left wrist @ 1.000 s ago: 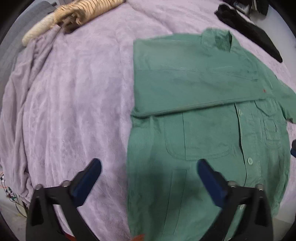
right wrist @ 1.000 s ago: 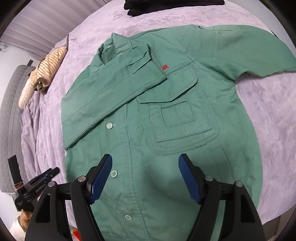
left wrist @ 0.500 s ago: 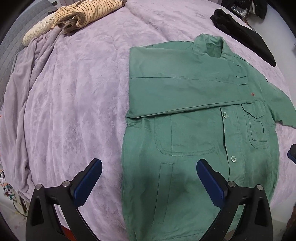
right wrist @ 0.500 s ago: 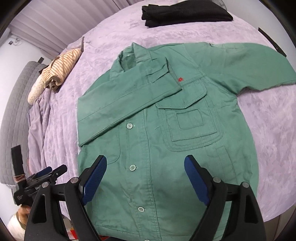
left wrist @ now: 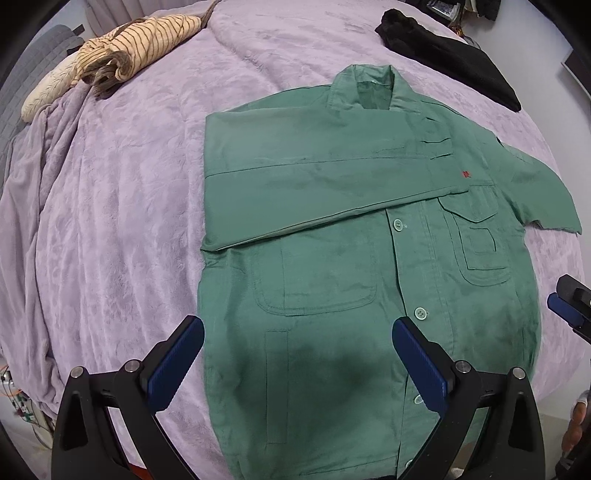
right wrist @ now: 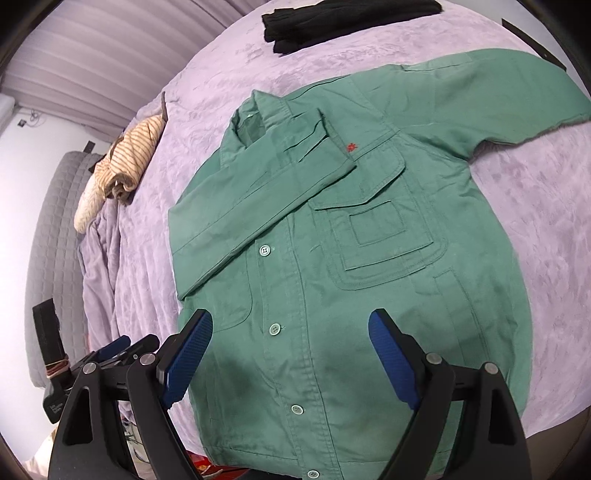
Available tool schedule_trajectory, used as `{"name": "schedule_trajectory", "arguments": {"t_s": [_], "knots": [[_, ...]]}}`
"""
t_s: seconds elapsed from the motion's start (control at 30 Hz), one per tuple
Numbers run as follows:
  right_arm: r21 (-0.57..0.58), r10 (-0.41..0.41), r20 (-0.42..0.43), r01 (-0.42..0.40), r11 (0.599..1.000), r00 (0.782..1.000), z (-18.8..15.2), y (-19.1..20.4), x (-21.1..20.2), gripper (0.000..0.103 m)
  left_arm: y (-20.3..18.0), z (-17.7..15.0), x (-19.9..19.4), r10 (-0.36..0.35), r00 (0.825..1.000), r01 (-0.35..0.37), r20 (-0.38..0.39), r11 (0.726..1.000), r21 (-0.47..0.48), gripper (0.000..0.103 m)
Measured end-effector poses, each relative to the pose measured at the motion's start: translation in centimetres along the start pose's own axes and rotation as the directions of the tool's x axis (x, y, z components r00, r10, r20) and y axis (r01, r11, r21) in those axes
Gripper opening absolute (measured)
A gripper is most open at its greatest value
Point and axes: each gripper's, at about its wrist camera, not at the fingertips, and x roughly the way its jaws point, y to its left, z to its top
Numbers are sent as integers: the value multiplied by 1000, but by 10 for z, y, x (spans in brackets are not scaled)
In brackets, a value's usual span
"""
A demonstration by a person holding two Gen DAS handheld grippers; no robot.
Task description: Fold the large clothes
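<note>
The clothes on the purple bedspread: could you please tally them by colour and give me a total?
Green: 1, the shirt spread flat with one sleeve folded across its chest.
Black: 1, the folded garment at the far edge.
Tan striped: 1, the rolled garment.
Total: 3

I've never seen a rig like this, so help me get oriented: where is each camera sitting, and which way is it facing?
Left wrist: on the left gripper, looking steeply down at the green button-up shirt on the lilac plush blanket; its open blue-padded fingers show.
Right wrist: on the right gripper, facing down at the shirt's unfolded sleeve; its open fingers show.
Shared: shirt, striped beige garment, folded black garment.
</note>
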Motion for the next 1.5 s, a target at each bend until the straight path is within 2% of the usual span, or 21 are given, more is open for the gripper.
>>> {"name": "schedule_trajectory", "arguments": {"t_s": [0.17,0.3,0.73,0.9,1.13,1.3,1.5], "knots": [[63,6,3,-6,998,1000,9,-34,-6,89,-28,9,14,1,1000,0,-27,1000,17,102],[141,32,0,-31,989,999,22,-76,-13,89,-60,17,24,2,999,-1,-39,999,43,102],[286,5,24,-11,958,1000,70,-201,-38,89,-168,39,55,-33,995,44,-89,992,123,102],[332,3,52,-20,943,999,88,-243,-46,89,-199,48,65,-35,996,47,-86,987,153,102],[375,7,143,-60,925,990,129,-301,-55,89,-231,64,87,-50,994,64,-93,987,147,102],[462,50,252,-165,872,966,165,-351,-51,89,-249,75,97,-65,994,77,-89,987,138,102],[501,84,404,-297,813,911,203,-386,-57,89,-263,87,105,-70,995,80,-76,987,142,102]]}}
